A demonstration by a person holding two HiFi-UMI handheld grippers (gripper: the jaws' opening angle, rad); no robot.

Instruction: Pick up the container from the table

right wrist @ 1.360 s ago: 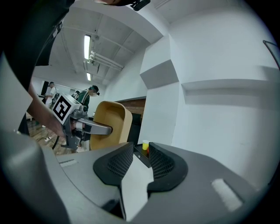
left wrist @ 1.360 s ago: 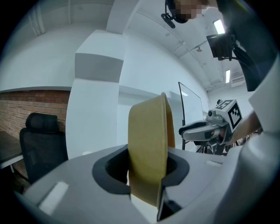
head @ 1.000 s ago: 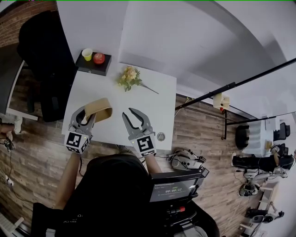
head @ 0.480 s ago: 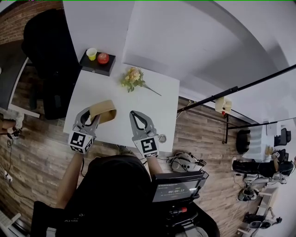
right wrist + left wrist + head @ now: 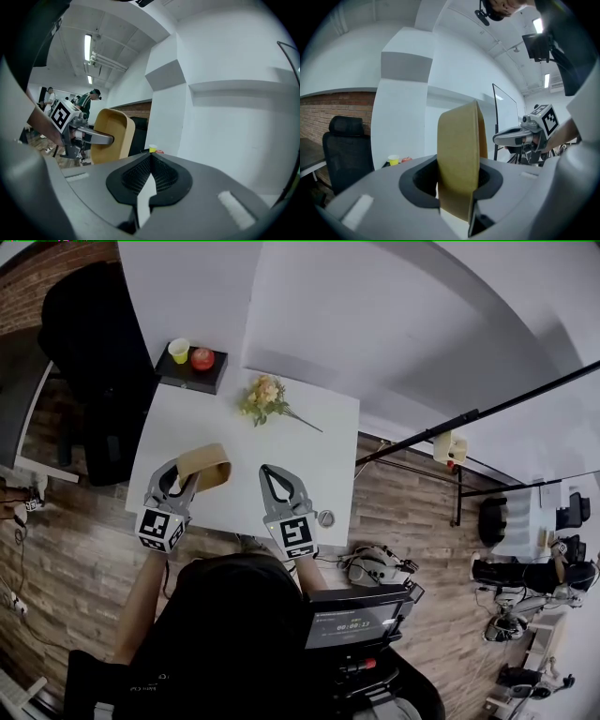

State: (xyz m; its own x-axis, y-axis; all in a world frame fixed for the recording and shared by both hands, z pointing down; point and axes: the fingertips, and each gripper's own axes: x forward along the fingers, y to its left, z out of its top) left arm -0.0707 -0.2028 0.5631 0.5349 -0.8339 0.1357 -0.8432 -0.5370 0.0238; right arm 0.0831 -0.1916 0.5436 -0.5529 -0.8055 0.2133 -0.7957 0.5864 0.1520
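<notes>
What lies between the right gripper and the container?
Nothing: in the head view only bare table separates the container from the right gripper, whose jaws have just been closing and now stand shut on nothing.

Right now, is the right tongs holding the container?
No, the right tongs are shut on nothing in the right gripper view; the tan container sits clamped in the left tongs.

The right gripper [image 5: 269, 472] stands wide open a second earlier, its two jaws spread in a V; its jaws have just been closing and now meet tip to tip; nothing lies between them; the gripper itself barely shifts place.
</notes>
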